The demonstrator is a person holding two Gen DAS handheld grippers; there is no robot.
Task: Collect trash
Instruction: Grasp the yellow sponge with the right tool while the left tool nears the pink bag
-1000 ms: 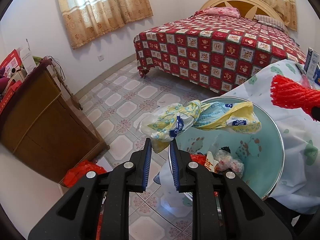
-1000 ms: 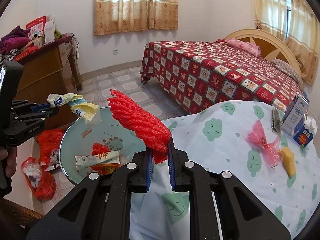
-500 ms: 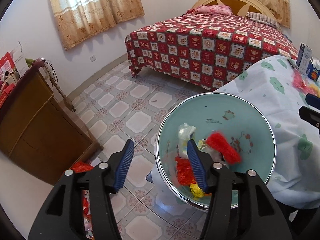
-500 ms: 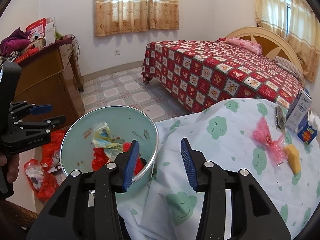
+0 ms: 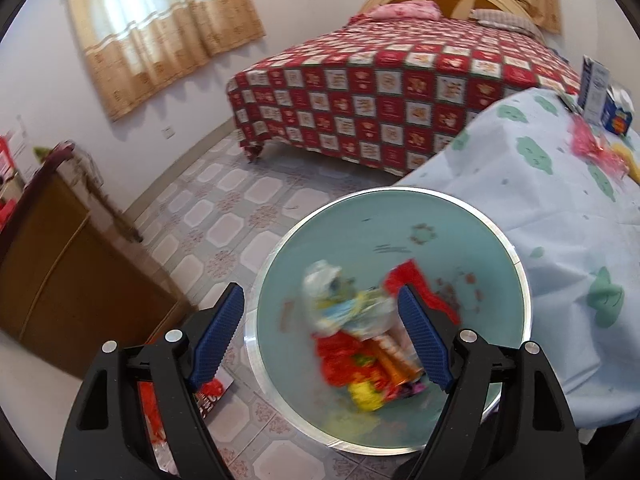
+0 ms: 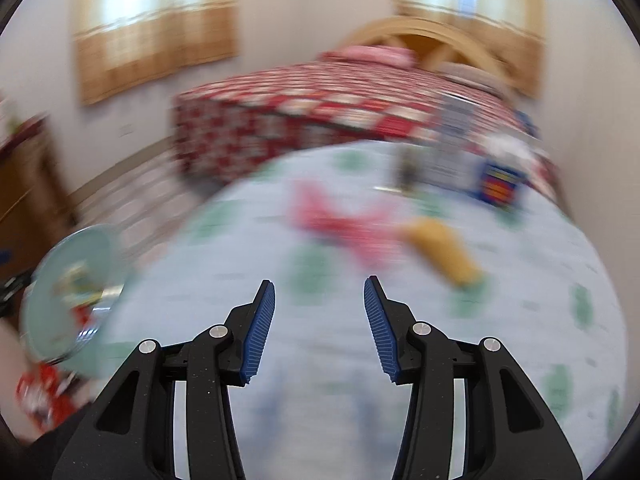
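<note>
Hanging above the bin (image 5: 400,216), the left gripper (image 5: 320,332) is still spreading its jaws, nothing between them; wrappers (image 5: 352,320) are lying inside. The right gripper (image 6: 319,328), spread and empty, is facing the table (image 6: 520,320), where a pink wrapper (image 6: 340,224) and a yellow piece (image 6: 444,252) are waiting, with open cloth around them.

Soft daylight glows through the curtains (image 5: 160,32), leaving the room bright with faint shadows. The right wrist view is heavily motion-blurred; the left is sharper, only the bin's trash (image 5: 360,328) smeared. Fisheye bending and dark corners frame both.
</note>
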